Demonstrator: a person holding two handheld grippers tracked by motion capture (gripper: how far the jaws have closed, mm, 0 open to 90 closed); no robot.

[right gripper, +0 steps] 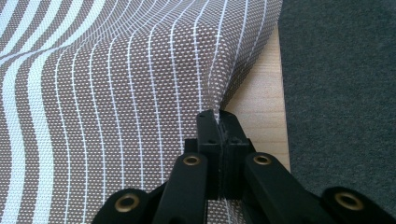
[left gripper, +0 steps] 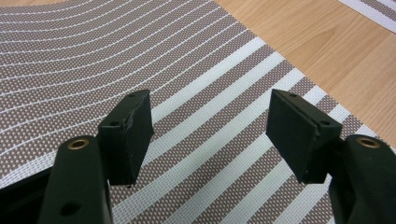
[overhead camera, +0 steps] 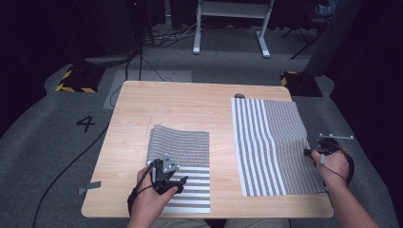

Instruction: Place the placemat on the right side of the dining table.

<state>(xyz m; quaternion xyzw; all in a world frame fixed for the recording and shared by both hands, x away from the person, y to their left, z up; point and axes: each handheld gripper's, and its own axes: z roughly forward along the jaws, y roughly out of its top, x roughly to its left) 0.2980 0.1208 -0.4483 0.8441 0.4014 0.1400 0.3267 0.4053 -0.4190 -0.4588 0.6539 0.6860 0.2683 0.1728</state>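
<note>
On wooden table (overhead camera: 185, 102), two striped placemats (overhead camera: 268, 142), grey carpet (overhead camera: 43, 142) around.

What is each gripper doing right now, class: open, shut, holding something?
Left gripper: open, jaws apart above the left striped mat, holding nothing.
Right gripper: shut on the right edge of the right striped mat.

On the tabletop (overhead camera: 190, 102) the whole far strip, from 10 to 2 o'clock, is bare wood, so a hand can pass there freely. Between the left placemat (overhead camera: 183, 152) and the right placemat (overhead camera: 271, 142) a bare lane runs from 12 to 6 o'clock, wide enough for a gripper. A small dark thing (overhead camera: 239, 95) lies at 1 o'clock, touching the far edge of the right placemat. At 9 o'clock a narrow bare margin stays beside the left placemat.
</note>
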